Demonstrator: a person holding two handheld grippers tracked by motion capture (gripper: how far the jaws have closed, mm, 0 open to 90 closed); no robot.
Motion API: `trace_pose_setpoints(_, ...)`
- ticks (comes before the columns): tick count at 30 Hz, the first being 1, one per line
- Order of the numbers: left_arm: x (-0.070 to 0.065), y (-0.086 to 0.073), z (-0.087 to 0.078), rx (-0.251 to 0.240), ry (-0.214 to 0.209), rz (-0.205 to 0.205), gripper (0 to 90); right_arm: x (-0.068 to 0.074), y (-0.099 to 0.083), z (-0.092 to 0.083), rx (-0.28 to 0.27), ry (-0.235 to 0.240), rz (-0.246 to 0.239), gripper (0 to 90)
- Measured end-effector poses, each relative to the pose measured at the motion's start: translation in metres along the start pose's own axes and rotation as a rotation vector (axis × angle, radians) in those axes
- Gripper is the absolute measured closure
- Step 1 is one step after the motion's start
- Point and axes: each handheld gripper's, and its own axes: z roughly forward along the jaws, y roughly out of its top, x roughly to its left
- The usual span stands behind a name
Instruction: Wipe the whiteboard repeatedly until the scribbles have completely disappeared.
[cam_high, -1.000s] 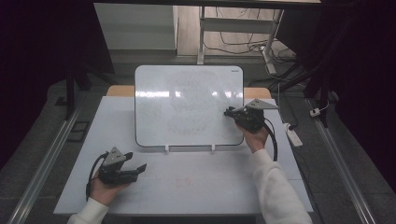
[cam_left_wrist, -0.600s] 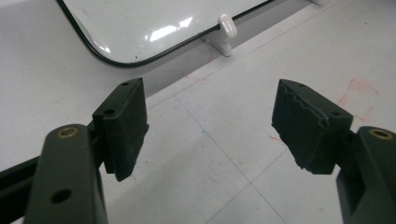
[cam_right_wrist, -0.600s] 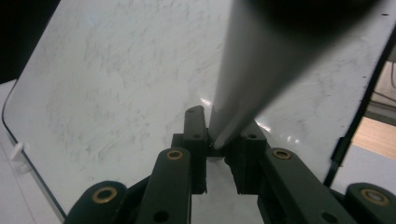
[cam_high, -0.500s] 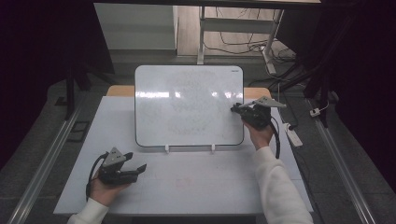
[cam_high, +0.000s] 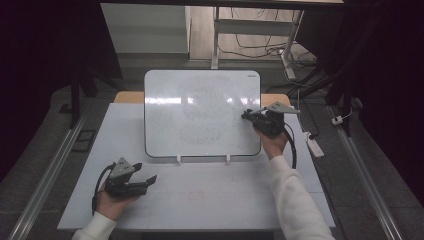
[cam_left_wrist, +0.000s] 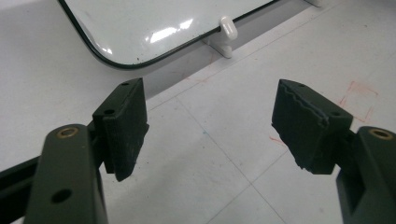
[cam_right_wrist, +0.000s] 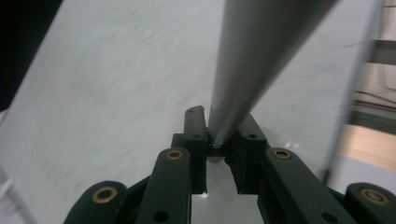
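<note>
Whiteboard (cam_high: 200, 110) first: it stood propped on its two small white feet (cam_high: 178, 159) toward the far edge of the pale tabletop (cam_high: 225, 195), roughly midway between the left and right edges, leaning back a little. Its face carried a faint grey haze of smears across the middle and no legible writing that I could make out. That made me judge the work on the board to be well along but not finished, with the cloudy patches left to deal with.

The right gripper (cam_high: 245, 116) was up at the board's right edge, about halfway up its height, tips against or just off the surface; I could not tell which. In the right gripper view its jaws were drawn in tight (cam_right_wrist: 217, 140) on a slim grey tool (cam_right_wrist: 252, 56). The tool tapered down to a point between the pads and ran up past the camera. Whether it was a marker or something for wiping I could not tell, as the board behind it was blurred.

The left gripper (cam_high: 145, 172) lay low near the tabletop's near left corner, held in the person's left hand (cam_high: 112, 202), well apart from the board. Its jaws stood wide with nothing between them (cam_left_wrist: 210, 126), so it looked idle.

Smallest of all, a few thin red marks (cam_left_wrist: 359, 95) showed on the tabletop near the board's foot.
</note>
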Motion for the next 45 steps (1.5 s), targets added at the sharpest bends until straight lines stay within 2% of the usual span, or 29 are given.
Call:
trace_pose_setpoints(2, -0.001, 0.000, 0.000, 0.002, 0.000, 0.004, 27.6, 0.007, 0.001, 0.001, 0.028, -0.012, -0.065, 77.6)
trace_pose_setpoints(3, -0.001, 0.000, 0.000, 0.001, -0.002, 0.005, 27.6, 0.004, 0.002, 0.001, 0.019, -0.016, -0.049, 77.6)
trace_pose_setpoints(5, -0.002, 0.000, -0.001, -0.002, 0.001, 0.008, 27.5, -0.006, 0.005, -0.003, -0.018, -0.055, 0.018, 77.6)
trace_pose_setpoints(7, -0.002, 0.000, -0.002, -0.005, 0.002, 0.006, 27.6, -0.011, 0.006, -0.004, -0.034, -0.060, 0.055, 77.6)
trace_pose_setpoints(8, -0.001, 0.000, -0.001, -0.005, 0.003, 0.003, 27.6, -0.009, 0.006, -0.004, -0.034, -0.066, 0.047, 77.6)
trace_pose_setpoints(10, 0.000, 0.000, 0.000, -0.003, 0.001, 0.000, 27.6, 0.000, 0.003, 0.000, 0.007, -0.010, 0.019, 77.6)
trace_pose_setpoints(12, -0.001, 0.000, 0.000, -0.001, 0.001, 0.004, 27.6, 0.009, 0.002, 0.003, 0.042, -0.007, -0.041, 77.6)
trace_pose_setpoints(13, -0.001, 0.000, 0.000, -0.002, 0.001, 0.004, 27.6, 0.008, 0.003, 0.002, 0.044, -0.010, -0.043, 77.6)
trace_pose_setpoints(15, -0.002, 0.000, -0.001, -0.005, 0.002, 0.005, 27.6, 0.001, 0.004, -0.004, 0.018, -0.035, 0.010, 77.6)
trace_pose_setpoints(16, -0.002, 0.000, -0.002, -0.009, 0.001, 0.004, 27.6, 0.000, 0.005, -0.007, 0.007, -0.033, 0.025, 77.6)
trace_pose_setpoints(17, -0.001, 0.000, -0.002, -0.011, 0.001, 0.002, 27.6, 0.000, 0.006, -0.011, 0.005, -0.025, 0.026, 77.6)
trace_pose_setpoints(19, 0.000, 0.000, -0.001, -0.010, 0.001, -0.002, 27.7, 0.006, 0.007, -0.017, 0.007, -0.009, -0.001, 77.6)
trace_pose_setpoints(22, -0.001, 0.001, -0.001, -0.007, 0.000, 0.003, 27.7, 0.015, 0.010, -0.028, -0.016, 0.016, -0.014, 77.6)
trace_pose_setpoints(28, -0.001, 0.000, -0.003, -0.017, 0.006, -0.001, 27.7, 0.023, 0.010, -0.044, -0.014, 0.048, -0.002, 77.5)
trace_pose_setpoints(33, -0.002, 0.000, -0.004, -0.022, 0.009, 0.003, 27.7, 0.035, 0.005, -0.055, 0.003, 0.102, 0.002, 77.5)
trace_pose_setpoints(39, -0.002, 0.001, -0.005, -0.033, 0.014, 0.002, 27.8, 0.056, -0.005, -0.061, 0.036, 0.174, -0.001, 77.5)
trace_pose_setpoints(45, -0.002, 0.002, -0.006, -0.050, 0.017, 0.008, 28.3, 0.073, -0.012, -0.058, 0.065, 0.231, -0.025, 77.5)
